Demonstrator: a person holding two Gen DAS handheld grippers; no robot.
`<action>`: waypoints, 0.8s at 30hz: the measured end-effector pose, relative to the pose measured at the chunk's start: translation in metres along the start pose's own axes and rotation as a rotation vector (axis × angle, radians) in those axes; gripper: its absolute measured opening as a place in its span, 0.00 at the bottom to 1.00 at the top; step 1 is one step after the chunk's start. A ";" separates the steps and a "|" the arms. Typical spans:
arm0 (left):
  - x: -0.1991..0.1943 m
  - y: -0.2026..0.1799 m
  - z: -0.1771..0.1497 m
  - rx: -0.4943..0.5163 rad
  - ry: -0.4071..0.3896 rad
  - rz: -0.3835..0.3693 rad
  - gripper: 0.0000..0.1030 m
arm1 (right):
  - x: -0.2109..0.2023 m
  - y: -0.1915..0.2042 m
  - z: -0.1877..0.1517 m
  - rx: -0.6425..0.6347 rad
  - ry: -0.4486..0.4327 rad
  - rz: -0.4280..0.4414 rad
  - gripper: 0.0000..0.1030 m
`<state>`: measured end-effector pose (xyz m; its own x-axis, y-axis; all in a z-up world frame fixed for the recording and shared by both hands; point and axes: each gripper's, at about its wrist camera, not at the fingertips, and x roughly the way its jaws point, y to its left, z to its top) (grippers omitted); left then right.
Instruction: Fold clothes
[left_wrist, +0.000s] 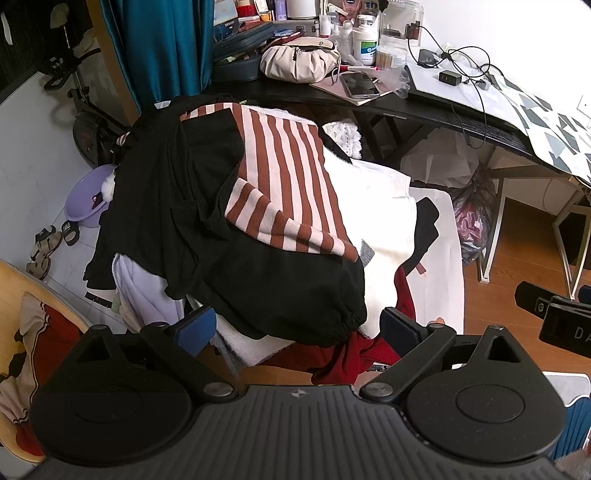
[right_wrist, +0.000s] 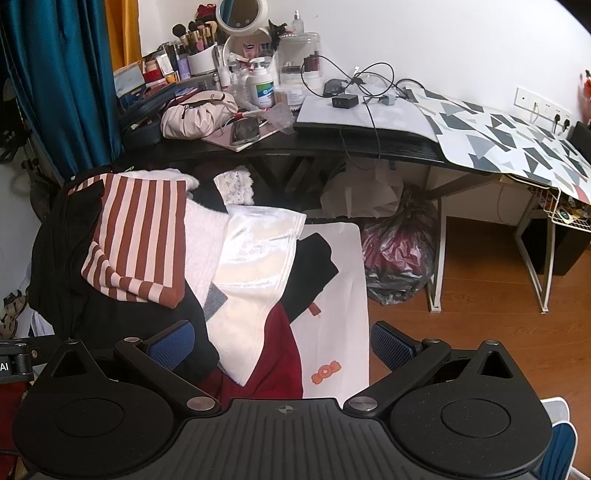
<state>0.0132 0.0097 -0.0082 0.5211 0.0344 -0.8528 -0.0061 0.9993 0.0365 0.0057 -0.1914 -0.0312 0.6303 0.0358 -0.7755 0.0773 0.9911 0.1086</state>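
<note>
A heap of clothes fills the middle of both views. On top lies a brown-and-white striped garment (left_wrist: 284, 188) (right_wrist: 140, 240) over a black garment (left_wrist: 266, 284) (right_wrist: 122, 314). Beside them are a shiny white piece (right_wrist: 255, 251), a dark red one (right_wrist: 273, 358) and a white cloth with an orange print (right_wrist: 332, 306). My left gripper (left_wrist: 297, 326) is open, its blue pads on either side of the black garment's near hem, nothing clamped. My right gripper (right_wrist: 282, 345) is open above the red and white pieces, holding nothing.
A black desk (right_wrist: 332, 144) behind the heap carries cosmetics, a beige bag (right_wrist: 199, 114), a phone and cables. A plastic bag (right_wrist: 399, 254) sits on the wooden floor under it. A teal curtain (left_wrist: 162, 44) hangs at left. A purple basin (left_wrist: 88, 199) and sandals lie on the floor.
</note>
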 end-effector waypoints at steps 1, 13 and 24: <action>0.000 0.000 0.000 0.000 0.000 0.000 0.94 | 0.000 0.000 0.000 0.000 0.000 -0.001 0.99; 0.003 0.006 0.003 -0.004 0.008 -0.001 0.94 | 0.002 0.007 0.000 -0.003 0.005 -0.006 0.99; 0.005 0.019 0.004 -0.009 0.010 -0.003 0.94 | 0.005 0.017 0.002 0.000 0.005 -0.011 0.99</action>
<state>0.0197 0.0284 -0.0099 0.5127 0.0311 -0.8580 -0.0117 0.9995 0.0293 0.0117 -0.1748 -0.0322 0.6258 0.0250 -0.7796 0.0841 0.9915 0.0994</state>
